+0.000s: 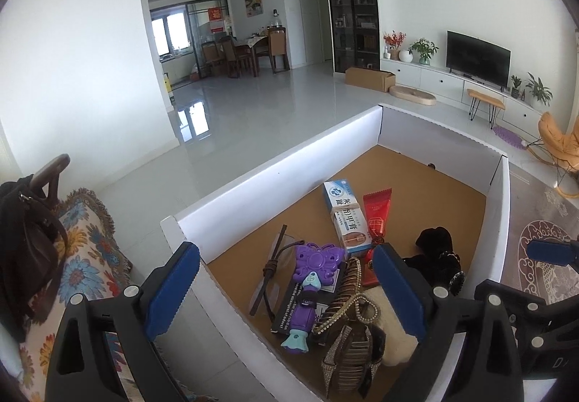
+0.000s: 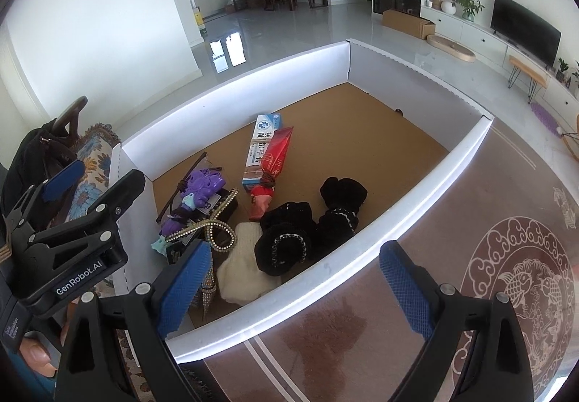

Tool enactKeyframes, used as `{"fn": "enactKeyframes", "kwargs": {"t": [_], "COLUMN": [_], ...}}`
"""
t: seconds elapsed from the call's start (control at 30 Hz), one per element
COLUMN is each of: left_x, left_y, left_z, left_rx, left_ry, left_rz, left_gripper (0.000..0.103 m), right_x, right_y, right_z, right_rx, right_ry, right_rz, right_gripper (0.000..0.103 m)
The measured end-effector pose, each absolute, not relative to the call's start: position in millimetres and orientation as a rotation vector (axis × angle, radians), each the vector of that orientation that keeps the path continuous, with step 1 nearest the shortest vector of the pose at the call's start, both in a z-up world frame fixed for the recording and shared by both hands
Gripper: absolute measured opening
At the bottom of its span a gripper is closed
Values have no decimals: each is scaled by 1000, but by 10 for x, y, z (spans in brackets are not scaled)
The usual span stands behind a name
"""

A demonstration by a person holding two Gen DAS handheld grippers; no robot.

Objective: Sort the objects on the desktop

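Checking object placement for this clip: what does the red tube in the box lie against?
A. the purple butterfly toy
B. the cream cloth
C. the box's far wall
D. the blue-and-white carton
D: in the right wrist view the red tube lies alongside and partly over the blue-and-white carton on the box floor, apart from the purple toy and the far wall.

Left gripper (image 1: 286, 290) gapes empty over white box (image 1: 275, 163) holding purple toy (image 1: 311, 279), ointment carton (image 1: 345, 217)

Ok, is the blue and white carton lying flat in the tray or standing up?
Lying flat. The blue and white carton rests lengthwise on the tray floor, the red tube lying partly over it.
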State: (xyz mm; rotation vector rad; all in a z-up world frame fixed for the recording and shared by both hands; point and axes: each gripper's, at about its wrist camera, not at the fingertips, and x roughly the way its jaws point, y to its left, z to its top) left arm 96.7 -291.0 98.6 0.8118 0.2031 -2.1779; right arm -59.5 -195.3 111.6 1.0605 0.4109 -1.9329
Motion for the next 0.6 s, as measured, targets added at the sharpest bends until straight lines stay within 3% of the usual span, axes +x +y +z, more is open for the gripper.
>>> {"fn": "enactKeyframes", "kwargs": {"t": [0.4,0.6], "left_x": [1005,1095], "left_y": [-2863,-2890], "left_z": [1004,1025], "left_rx": [808,766], "left_ry": [190,276], "left_rz": [-2154,-2181], "left_gripper": [97,100], "right_x": [-571,-581], "right_y": [-1954,-1938], "right_z": [1079,1077], "right_rx": [1059,1059], "right_ry": [424,422], "right_rz": [-1924,-1927], "right_gripper": [95,95]}}
